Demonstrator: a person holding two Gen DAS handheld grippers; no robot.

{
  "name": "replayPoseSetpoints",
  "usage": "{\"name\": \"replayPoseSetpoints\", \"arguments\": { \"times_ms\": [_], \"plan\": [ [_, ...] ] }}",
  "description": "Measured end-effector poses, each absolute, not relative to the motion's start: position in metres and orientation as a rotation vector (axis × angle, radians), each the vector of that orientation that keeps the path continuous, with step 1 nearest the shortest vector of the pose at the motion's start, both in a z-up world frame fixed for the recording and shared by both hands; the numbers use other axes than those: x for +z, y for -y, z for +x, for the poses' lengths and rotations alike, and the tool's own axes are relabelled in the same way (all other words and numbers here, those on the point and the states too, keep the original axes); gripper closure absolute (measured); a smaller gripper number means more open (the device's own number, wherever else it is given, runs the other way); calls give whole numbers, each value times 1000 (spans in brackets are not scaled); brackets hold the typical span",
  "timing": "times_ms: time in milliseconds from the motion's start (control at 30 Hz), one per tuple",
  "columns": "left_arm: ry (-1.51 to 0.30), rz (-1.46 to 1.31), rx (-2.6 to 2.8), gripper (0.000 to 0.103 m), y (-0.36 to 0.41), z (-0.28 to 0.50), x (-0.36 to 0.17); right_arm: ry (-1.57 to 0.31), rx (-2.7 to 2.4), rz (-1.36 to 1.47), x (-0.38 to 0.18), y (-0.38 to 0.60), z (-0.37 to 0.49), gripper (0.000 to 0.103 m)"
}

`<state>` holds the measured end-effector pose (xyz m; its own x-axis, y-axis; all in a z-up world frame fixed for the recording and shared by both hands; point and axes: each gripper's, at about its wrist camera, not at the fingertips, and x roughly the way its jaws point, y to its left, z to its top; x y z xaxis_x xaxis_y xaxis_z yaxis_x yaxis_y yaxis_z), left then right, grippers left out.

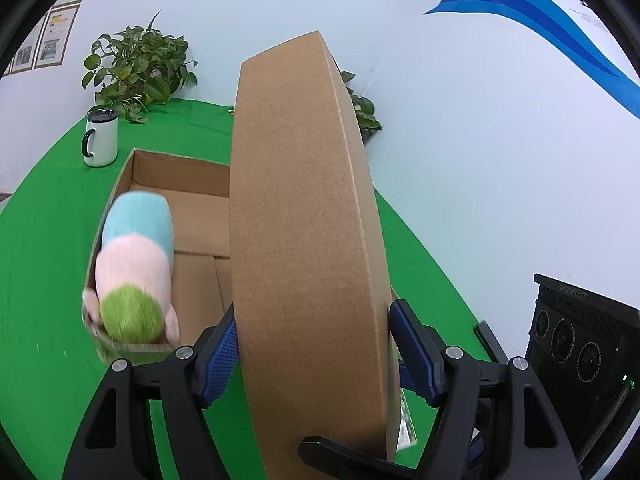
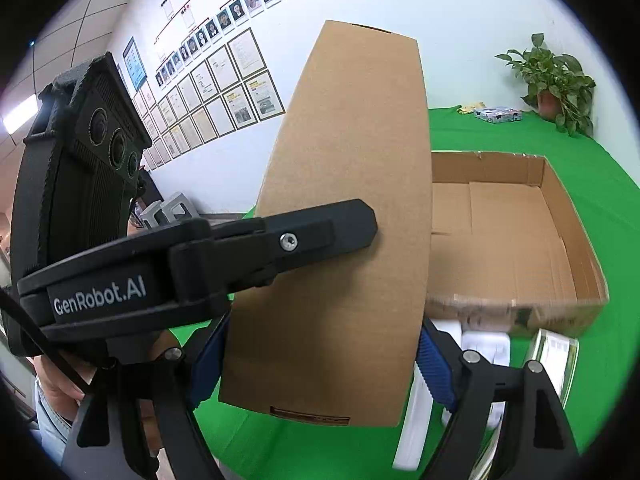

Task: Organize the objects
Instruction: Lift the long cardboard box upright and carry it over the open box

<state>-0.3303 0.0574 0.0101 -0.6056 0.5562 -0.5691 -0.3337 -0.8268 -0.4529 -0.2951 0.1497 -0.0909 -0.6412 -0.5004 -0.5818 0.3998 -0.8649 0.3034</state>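
A brown cardboard lid (image 1: 308, 216) is held upright over the green table, gripped from both ends. My left gripper (image 1: 314, 344) is shut on its side wall. My right gripper (image 2: 320, 364) is shut on the same lid (image 2: 344, 216), and the left gripper's black body (image 2: 200, 248) shows pressed on the lid in the right wrist view. An open cardboard box (image 1: 180, 184) lies behind the lid. A plush toy (image 1: 134, 268) in blue, pink and green lies in the box's left front corner. The box (image 2: 560, 240) looks otherwise empty in the right wrist view.
A white mug (image 1: 100, 138) and a potted plant (image 1: 140, 68) stand at the table's back left. White flat items (image 2: 480, 356) and a small pack (image 2: 556, 356) lie in front of the box. A printed pack (image 2: 498, 114) and a plant (image 2: 560, 84) stand at the far edge.
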Motion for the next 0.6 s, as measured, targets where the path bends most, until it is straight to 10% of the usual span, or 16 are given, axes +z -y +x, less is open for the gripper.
{"name": "replayPoseSetpoints", "arguments": {
  "times_ms": [600],
  "plan": [
    [206,-1343,2554,35,-65,-484,-35,468,-2104,1121,-150,-163,-445,21]
  ]
}}
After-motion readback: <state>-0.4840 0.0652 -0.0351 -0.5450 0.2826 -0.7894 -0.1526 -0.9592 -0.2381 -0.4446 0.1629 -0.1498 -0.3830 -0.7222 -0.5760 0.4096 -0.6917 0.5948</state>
